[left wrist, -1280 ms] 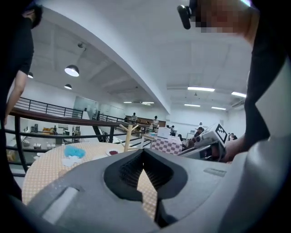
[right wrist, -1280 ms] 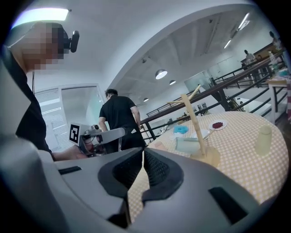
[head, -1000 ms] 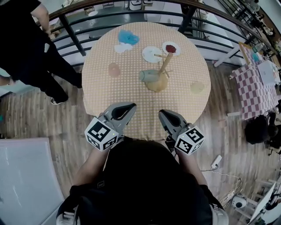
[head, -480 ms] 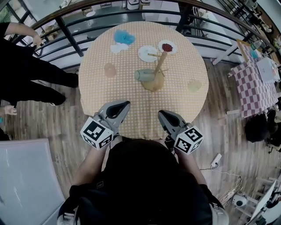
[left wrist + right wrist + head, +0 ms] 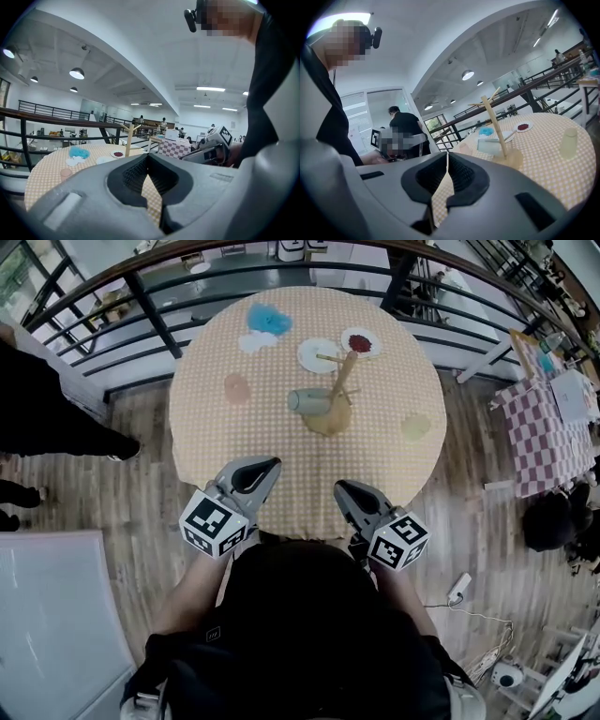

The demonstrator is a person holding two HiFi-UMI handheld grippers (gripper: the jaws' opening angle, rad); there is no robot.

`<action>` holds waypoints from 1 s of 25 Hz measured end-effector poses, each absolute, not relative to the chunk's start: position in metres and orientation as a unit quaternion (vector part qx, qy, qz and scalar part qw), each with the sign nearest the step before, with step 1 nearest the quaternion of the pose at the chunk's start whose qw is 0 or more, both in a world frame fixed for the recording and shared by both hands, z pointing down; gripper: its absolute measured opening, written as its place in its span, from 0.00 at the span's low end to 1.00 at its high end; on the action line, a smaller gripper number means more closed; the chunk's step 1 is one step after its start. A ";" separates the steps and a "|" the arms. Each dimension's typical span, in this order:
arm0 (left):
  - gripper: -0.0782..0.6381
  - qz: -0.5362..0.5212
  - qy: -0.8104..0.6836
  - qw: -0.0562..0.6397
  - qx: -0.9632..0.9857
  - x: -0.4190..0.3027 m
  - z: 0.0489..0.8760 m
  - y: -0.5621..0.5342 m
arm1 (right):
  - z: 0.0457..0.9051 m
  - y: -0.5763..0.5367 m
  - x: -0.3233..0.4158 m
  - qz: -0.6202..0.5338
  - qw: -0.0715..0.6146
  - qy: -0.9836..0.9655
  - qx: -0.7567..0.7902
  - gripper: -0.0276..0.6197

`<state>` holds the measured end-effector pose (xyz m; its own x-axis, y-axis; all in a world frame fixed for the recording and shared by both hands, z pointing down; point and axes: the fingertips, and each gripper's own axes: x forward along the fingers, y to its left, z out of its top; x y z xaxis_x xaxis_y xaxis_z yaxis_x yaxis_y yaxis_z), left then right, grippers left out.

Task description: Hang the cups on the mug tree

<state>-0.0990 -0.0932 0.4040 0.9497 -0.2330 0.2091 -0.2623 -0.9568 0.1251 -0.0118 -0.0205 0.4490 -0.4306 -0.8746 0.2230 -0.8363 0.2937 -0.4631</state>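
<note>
Left claw [image 5: 272, 465] and right claw [image 5: 341, 489] closed, empty. Mug tree [image 5: 339, 388] (cup [image 5: 307, 401] lying beside its base) may topple if knocked.

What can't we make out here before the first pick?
- Handles on the pink cup and yellow cup: too small in the head view.
- Right end of the lying cup: behind the pole of the mug tree in the right gripper view.
- What the blue item is: too small in every view.
</note>
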 end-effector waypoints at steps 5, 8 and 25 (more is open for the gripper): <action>0.12 0.117 -0.146 0.081 0.979 -0.097 0.409 -0.105 | 0.459 -0.022 -0.008 -0.278 0.041 0.809 -0.516 0.07; 0.12 0.140 -0.154 0.073 0.975 -0.102 0.413 -0.123 | 0.466 -0.027 -0.017 -0.287 0.031 0.817 -0.500 0.07; 0.12 0.288 -0.073 -0.030 0.954 -0.178 0.464 -0.285 | 0.500 -0.108 -0.104 -0.338 0.017 0.733 -0.590 0.07</action>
